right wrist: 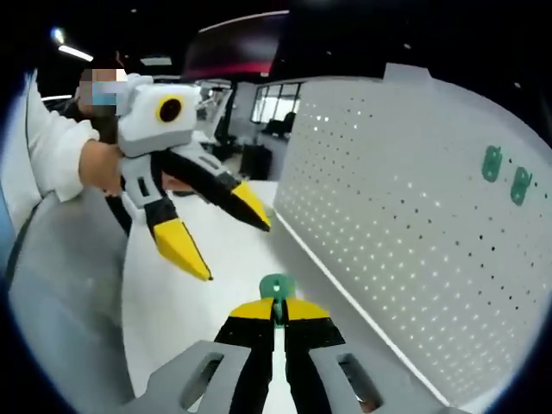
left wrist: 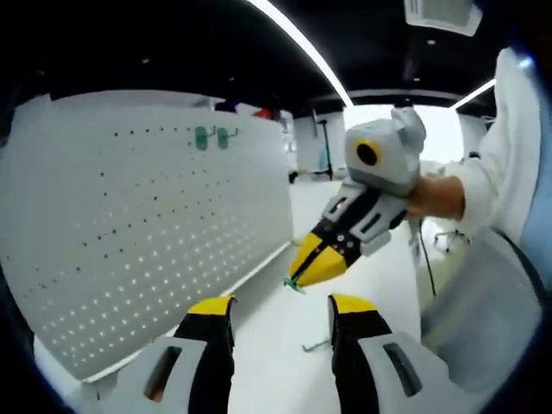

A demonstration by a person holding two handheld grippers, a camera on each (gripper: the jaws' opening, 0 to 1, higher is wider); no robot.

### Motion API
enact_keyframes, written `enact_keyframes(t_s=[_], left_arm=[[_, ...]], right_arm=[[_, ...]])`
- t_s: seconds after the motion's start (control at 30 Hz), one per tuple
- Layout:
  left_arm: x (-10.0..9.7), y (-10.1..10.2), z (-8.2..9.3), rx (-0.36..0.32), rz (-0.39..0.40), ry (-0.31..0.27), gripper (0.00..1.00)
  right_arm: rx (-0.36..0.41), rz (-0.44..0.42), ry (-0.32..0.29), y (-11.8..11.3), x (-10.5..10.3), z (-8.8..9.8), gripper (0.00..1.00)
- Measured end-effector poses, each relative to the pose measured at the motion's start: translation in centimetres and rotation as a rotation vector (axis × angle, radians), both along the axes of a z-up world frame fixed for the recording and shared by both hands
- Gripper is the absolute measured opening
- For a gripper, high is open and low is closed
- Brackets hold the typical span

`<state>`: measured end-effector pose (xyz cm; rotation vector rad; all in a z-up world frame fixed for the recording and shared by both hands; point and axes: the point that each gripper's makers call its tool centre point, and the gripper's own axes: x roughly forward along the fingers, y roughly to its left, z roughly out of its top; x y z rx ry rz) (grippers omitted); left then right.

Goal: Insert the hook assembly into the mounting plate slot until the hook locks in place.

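We read no writing. Our right claw [right wrist: 276, 312] pinches a green hook [right wrist: 276, 289], the pegboard [right wrist: 414, 224] to its right; our left claw [left wrist: 280, 306] gapes empty above the desk [left wrist: 285, 345].

Both views low over the table [left wrist: 276, 345], apparently facing, sharing the pegboard [left wrist: 155, 233].

The pegboard [left wrist: 147, 224] is white, with a regular pattern of small dark holes in rows. Two green hooks [left wrist: 213, 136] sit on it near its top. The left gripper [left wrist: 280, 310] has yellow fingertips, black jaws and a light grey body. The right gripper [right wrist: 278, 312] has the same colours, and the hook [right wrist: 276, 289] between its tips is green. The table [left wrist: 285, 345] is white. The person's sleeve [right wrist: 47, 142] is white.
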<state>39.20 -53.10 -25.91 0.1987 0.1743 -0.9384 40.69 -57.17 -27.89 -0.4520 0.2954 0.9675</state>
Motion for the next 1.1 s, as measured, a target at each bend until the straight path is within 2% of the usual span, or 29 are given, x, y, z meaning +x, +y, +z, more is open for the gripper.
enact_keyframes(t_s=[0.27,0.5,0.67,0.83,1.1], left_arm=[[0.3,0.5,1.7,-0.055,0.046,-0.025,0.46],[0.3,1.2,3.2,-0.117,0.089,-0.029,0.49],[0.2,2.0,4.7,-0.155,0.129,-0.056,0.50],[0.0,2.1,5.0,-0.149,0.136,-0.068,0.53],[-0.1,2.2,4.3,-0.154,0.127,-0.035,0.62]], right_arm=[[0.074,-0.110,-0.045,-1.4,1.3,2.1,0.01],[0.142,-0.159,-0.087,-2.3,1.3,4.1,0.01],[0.168,-0.180,-0.102,-2.7,1.5,5.0,0.01],[0.188,-0.198,-0.113,-3.0,1.4,5.7,0.01],[0.218,-0.256,-0.136,-4.5,2.1,6.7,0.01]])
